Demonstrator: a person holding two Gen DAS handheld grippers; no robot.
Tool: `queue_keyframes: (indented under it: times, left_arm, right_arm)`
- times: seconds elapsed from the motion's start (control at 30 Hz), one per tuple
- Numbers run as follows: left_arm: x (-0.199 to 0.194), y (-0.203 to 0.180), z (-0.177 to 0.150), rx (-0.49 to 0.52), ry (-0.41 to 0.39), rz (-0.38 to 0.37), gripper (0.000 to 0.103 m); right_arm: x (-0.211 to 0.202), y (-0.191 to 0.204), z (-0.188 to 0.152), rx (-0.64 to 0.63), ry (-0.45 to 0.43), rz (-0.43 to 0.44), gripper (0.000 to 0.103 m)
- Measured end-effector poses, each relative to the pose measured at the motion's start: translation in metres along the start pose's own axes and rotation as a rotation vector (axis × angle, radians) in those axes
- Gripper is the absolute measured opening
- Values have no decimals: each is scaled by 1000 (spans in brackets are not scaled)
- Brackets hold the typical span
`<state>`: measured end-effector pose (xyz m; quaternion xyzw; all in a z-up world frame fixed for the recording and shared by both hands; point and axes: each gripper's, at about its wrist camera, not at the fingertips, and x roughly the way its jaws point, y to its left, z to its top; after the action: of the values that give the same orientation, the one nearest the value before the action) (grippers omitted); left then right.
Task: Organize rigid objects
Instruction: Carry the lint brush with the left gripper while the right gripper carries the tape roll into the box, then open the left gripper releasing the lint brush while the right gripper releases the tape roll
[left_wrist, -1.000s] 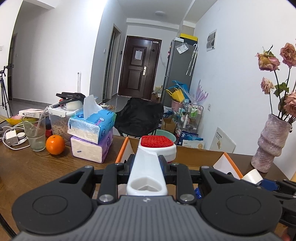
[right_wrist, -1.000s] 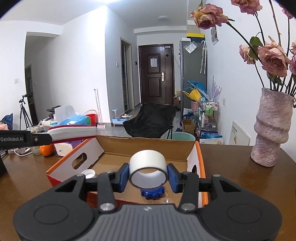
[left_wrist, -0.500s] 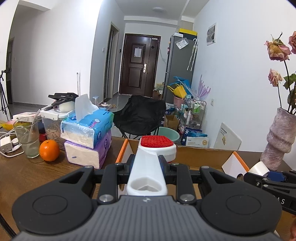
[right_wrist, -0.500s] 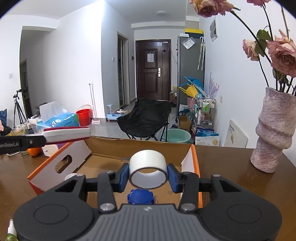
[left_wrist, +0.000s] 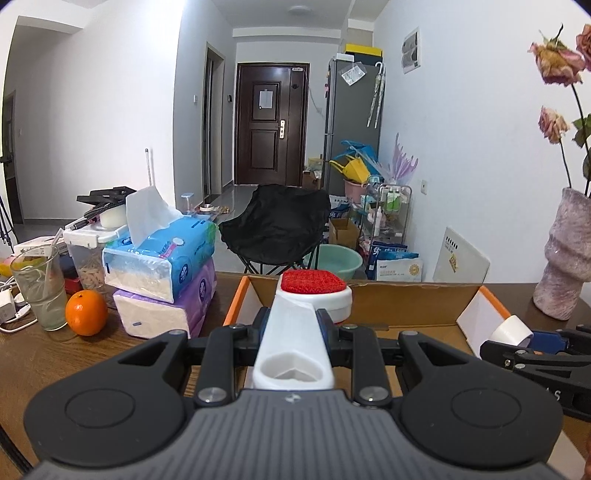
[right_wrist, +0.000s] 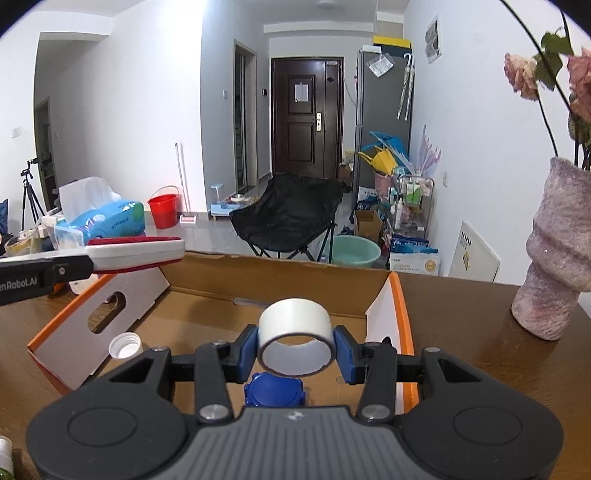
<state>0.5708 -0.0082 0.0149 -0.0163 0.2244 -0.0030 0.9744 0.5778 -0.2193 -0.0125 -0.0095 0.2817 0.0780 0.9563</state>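
**Both grippers loaded over open box**

Left gripper (left_wrist: 293, 328), marked "enRobot.AI" on its side, clamps the white brush (left_wrist: 295, 332) handle; red pad over the cardboard box's (right_wrist: 280, 273) left wall. Right gripper (right_wrist: 295, 350) pinches a tape roll (right_wrist: 294, 334) above the box's near-right floor. Blue cap (right_wrist: 273, 389) and white cap (right_wrist: 125, 345) lie inside. Brown wooden table (right_wrist: 461, 332); vase (right_wrist: 554, 258) far right, tissue packs (left_wrist: 162, 280) left.

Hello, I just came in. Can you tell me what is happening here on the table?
A person is tidying hard items into an open cardboard box on a wooden table, using a hand-held tool in each hand. The left tool is shut on the white handle of a brush with a red pad, held above the box's left side. The right tool is shut on a roll of tape, held over the box. A blue cap and a white cap already lie inside.
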Motion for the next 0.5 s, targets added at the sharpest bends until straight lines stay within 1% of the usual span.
queue_keyframes:
  times: [0.23,0.43,0.47,0.5]
  left_arm:
    - [11,-5,-8,55,13,6,26]
    - [18,-6,-13,76,24,1,26]
    - [17,-6,-13,78,28,-2,28]
    - [16,-7,-13,80,26,3,33]
  right_arm:
    - [11,-6,-3,18,31,4,43]
    - [17,-6,-6,17,45,2,43]
    - [17,-6,-6,18,44,1,43]
    - [17,-7,-6,20,46,-2,44]
